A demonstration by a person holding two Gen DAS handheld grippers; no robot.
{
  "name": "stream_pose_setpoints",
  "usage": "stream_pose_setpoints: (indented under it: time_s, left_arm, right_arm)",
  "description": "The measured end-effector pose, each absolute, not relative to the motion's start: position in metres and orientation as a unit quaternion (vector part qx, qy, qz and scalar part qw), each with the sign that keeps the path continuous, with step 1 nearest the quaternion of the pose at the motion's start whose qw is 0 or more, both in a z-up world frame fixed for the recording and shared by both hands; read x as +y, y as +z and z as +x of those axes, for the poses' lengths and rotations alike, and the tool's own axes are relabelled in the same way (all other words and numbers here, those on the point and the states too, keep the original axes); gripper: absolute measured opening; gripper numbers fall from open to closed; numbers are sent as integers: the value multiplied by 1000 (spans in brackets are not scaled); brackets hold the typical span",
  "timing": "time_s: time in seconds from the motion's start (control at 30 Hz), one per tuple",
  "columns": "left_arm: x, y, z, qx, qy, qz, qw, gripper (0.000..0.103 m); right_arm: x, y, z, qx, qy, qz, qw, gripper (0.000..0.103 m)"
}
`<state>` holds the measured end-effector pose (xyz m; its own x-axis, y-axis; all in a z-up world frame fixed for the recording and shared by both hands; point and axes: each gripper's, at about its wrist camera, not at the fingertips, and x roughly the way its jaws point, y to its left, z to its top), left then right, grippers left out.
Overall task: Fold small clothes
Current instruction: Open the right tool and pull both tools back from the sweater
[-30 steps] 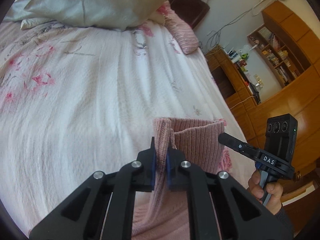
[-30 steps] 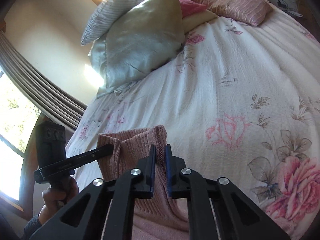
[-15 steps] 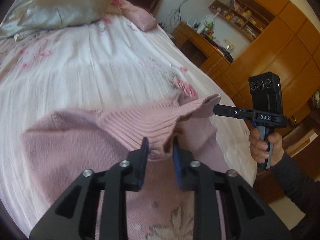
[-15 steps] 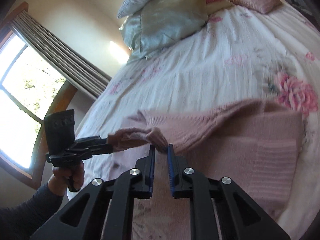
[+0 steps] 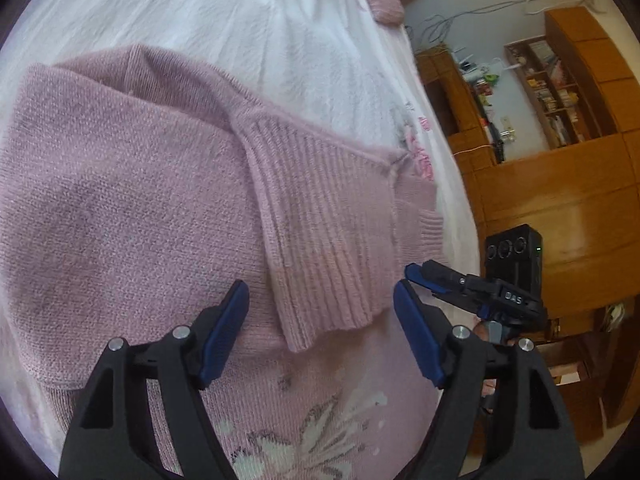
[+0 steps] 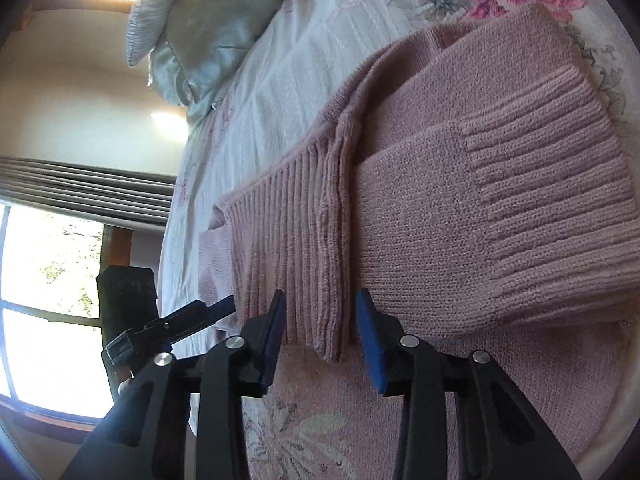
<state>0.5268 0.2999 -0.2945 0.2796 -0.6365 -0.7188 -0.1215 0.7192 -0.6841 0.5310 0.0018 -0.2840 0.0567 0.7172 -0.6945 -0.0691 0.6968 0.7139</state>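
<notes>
While folded sweater (image 5: 140, 184) lies flat, left tool (image 5: 320, 320) gapes above

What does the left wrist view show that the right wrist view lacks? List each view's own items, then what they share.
Only the left wrist view: wooden shelves and cabinets along the wall, plus the right hand-held gripper.
Only the right wrist view: a window, grey curtains, a pale pillow, and the left hand-held gripper.
Both: the pink sweater lying folded on the floral bedspread, between open jaws.

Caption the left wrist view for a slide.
Open left gripper hovers over a folded pink sweater on the bed.
</notes>
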Motion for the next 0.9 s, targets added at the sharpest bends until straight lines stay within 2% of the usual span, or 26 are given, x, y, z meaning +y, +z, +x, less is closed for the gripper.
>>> stream_pose_setpoints:
  time_s: [0.03, 0.07, 0.1, 0.13, 0.33, 0.47, 0.5, 0.57, 0.7, 0.77, 0.9]
  left_arm:
    - [298, -296, 527, 575, -170, -330, 729, 68]
    - [296, -296, 527, 579, -164, -326, 729, 55]
    - [294, -297, 527, 584, -162, -319, 728, 14]
    - [294, -298, 527, 587, -158, -312, 730, 5]
    - [306, -305, 517, 583, -142, -301, 741, 4]
    - [309, -303, 510, 580, -147, -285, 749, 5]
    - [310, -299, 507, 574, -145, -280, 755, 6]
    - [314, -285, 497, 554, -145, -271, 774, 10]
    - [317, -254, 480, 499, -175, -297, 795, 21]
    - [309, -252, 481, 483, -213, -317, 788, 26]
    - [281, -288, 496, 539, -194, -316, 756, 30]
  right_arm:
    - [6, -288, 531, 629, 283, 252, 679, 38]
    - [9, -289, 530, 629, 284, 249, 680, 33]
    - [11, -289, 529, 628, 290, 246, 679, 24]
    - [12, -287, 527, 625, 296, 242, 680, 11]
    - [-2, -277, 519, 602, 289, 231, 708, 8]
    - [-2, -295, 517, 621, 288, 211, 698, 9]
    - [0, -297, 516, 621, 288, 199, 701, 10]
    - [2, -290, 514, 614, 291, 198, 707, 17]
    - [-6, -253, 499, 560, 303, 193, 747, 18]
    - [-2, -250, 497, 554, 324, 208, 738, 18]
    - [16, -282, 503, 597, 300, 190, 720, 17]
